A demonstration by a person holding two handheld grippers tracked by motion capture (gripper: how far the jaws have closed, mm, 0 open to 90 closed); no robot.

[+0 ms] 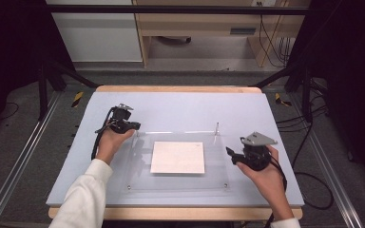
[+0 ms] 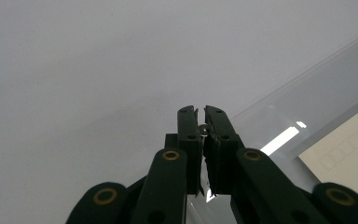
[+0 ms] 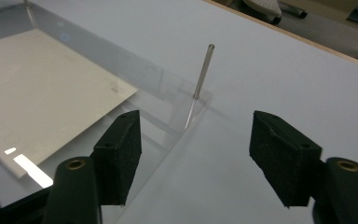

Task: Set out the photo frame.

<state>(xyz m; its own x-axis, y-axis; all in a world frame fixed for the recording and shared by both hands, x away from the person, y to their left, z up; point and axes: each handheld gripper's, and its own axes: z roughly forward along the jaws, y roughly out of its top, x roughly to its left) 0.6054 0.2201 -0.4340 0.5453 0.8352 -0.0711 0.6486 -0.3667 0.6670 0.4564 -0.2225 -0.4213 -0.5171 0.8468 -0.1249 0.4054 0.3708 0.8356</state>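
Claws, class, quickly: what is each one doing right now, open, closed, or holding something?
Left claw: closed on a small metal pin at the corner of the clear plate.
Right claw: open, holding nothing, facing the upright pin.

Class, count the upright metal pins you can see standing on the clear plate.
1. The pin stands at the far right corner of the plate, ahead of the right claw. The left claw may hide another.

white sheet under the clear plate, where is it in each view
High view: white sheet at table centre, between the two grippers.
Left gripper view: its corner at the right edge.
Right gripper view: upper left, beyond the left jaw.
Shared landmark: the clear plate over it.
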